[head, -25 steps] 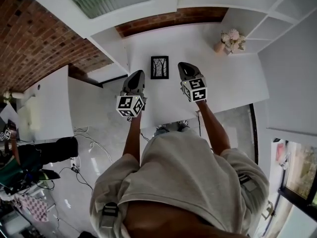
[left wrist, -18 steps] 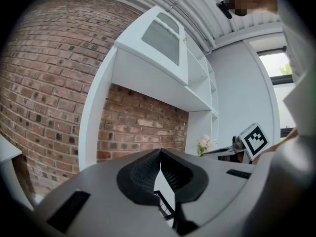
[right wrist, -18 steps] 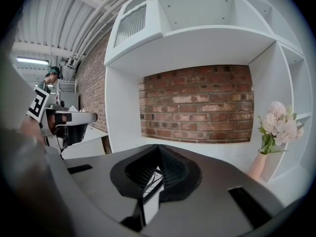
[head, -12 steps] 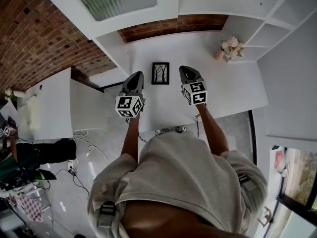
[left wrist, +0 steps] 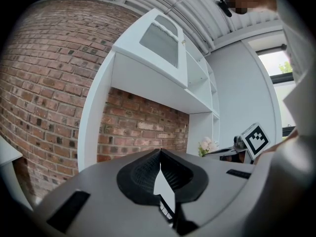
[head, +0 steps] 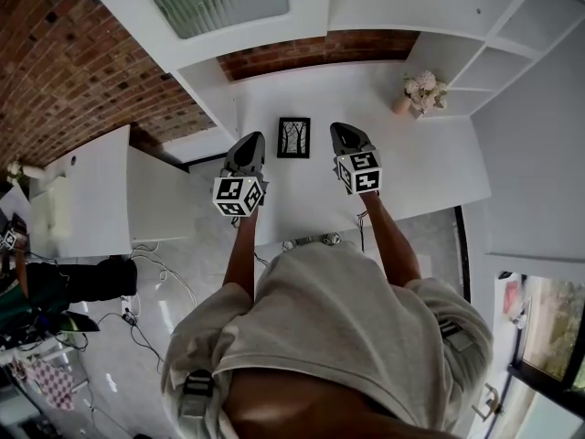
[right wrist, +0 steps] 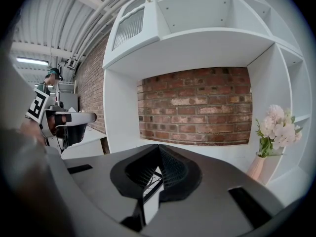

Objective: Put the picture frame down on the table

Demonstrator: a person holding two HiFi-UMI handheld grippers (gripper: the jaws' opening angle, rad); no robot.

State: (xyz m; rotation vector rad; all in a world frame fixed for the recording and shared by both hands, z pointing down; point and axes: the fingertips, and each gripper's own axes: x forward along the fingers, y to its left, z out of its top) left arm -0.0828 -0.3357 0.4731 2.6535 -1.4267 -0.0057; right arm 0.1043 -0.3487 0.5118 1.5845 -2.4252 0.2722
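1. Laying the picture frame (head: 293, 137) down is the step in hand. The frame sits on the white surface (head: 411, 163), ungripped. I can't tell whether it is propped up or already flat.
2. The left tongs (head: 247, 149) are just left of the frame and clenched, tips meeting, nothing between them.
3. The right tongs (head: 344, 135) are just right of the frame, also clenched and empty. The right gripper view shows only a sliver of the frame through the gap below the closed tips.
4. To do it well, judged:
   - Open one pair of tongs before reaching in.
   - Take the frame by a side edge, not the glass face.
   - Tip it back slowly so it lands face up without slapping.
   - The other tongs can steady the opposite edge so the frame doesn't skid on the smooth top.
5. A vase of flowers (head: 420, 90) stands well right of the frame and behind it, clear of the drop zone.
6. A brick wall (head: 320, 46) is behind the frame and white shelving (head: 265, 12) overhangs it, so keep any lift low.
7. A side desk (head: 91, 190) is well left of the frame, with cables (head: 155, 282) on the floor below it. Neither is in the way.
8. Nothing lies right beside the frame except the tongs.
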